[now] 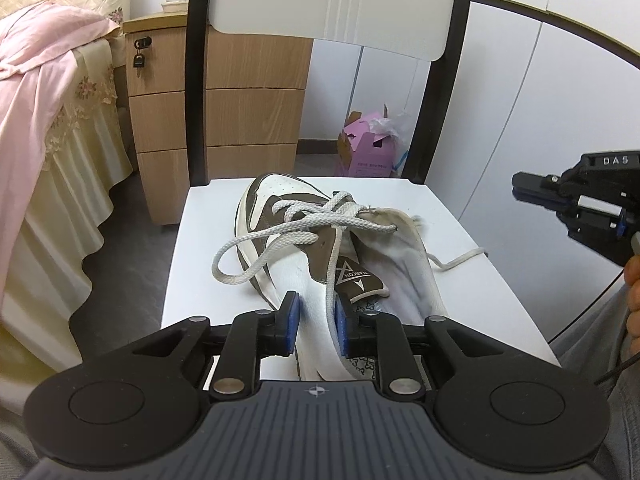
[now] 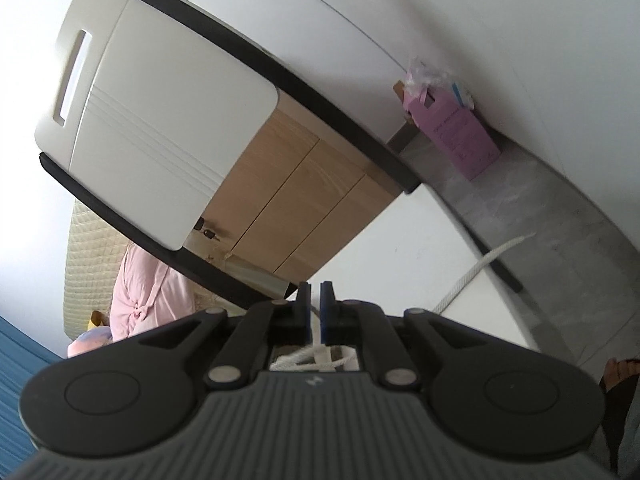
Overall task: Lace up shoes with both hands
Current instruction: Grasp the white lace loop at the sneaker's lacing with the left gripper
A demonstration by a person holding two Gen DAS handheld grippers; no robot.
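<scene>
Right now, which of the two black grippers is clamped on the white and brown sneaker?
The left gripper: its blue pads squeeze the sneaker's white heel collar on the white chair seat. The right gripper hangs off to the side, nearly shut, clear of the shoe.

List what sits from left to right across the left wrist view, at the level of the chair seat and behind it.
pink cloth on the bed → wooden drawer cabinet → shoe on the chair seat → pink box → right gripper

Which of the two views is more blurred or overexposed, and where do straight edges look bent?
Left wrist view: sharp, evenly lit; the chair posts bow with fisheye distortion. Right wrist view: softer, tilted; the chair back is washed out at left.
</scene>
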